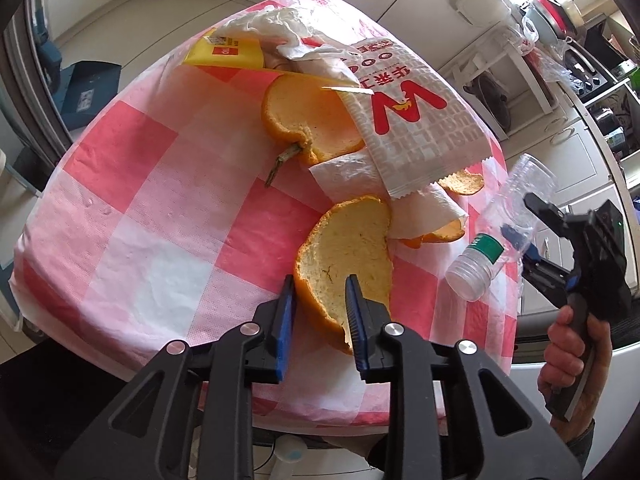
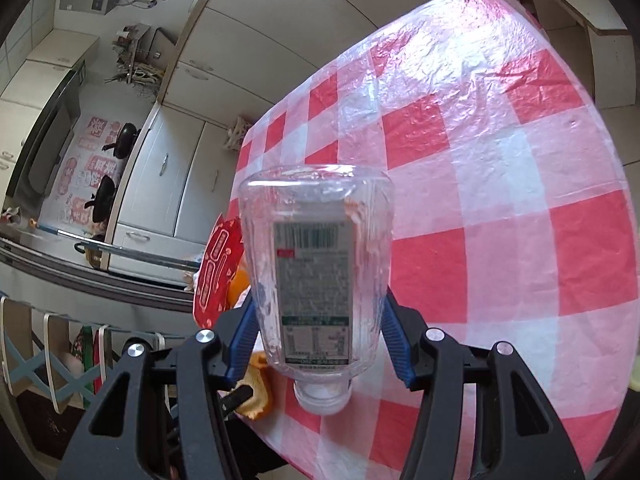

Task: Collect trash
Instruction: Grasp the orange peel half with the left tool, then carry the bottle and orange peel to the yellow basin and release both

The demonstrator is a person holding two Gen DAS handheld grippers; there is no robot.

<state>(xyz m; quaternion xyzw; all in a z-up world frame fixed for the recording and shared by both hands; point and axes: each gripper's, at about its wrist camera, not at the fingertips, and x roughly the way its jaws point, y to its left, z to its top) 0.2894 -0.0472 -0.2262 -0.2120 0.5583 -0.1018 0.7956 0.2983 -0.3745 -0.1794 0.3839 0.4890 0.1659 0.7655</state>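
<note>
A large orange peel (image 1: 344, 256) lies inner side up on the pink-checked tablecloth (image 1: 140, 200). My left gripper (image 1: 320, 312) is open over its near end: the peel shows in the gap between the blue pads, and the right pad overlaps it. Beyond lie a second peel (image 1: 304, 116) with a stem, a white wrapper with a red W (image 1: 400, 120), tissues (image 1: 280, 28) and a yellow pack (image 1: 224, 54). My right gripper (image 2: 316, 320) is shut on a clear, capless plastic bottle (image 2: 316, 260), held off the table's right edge, the bottle (image 1: 504, 232) with its neck towards the camera.
A hand (image 1: 568, 340) holds the right gripper (image 1: 532, 236) beside the table edge. Small peel pieces (image 1: 460, 182) lie near that edge. A red packet (image 2: 218, 268) shows left of the bottle. Kitchen cabinets (image 2: 168, 168) and a stove with pots (image 2: 108, 192) stand behind.
</note>
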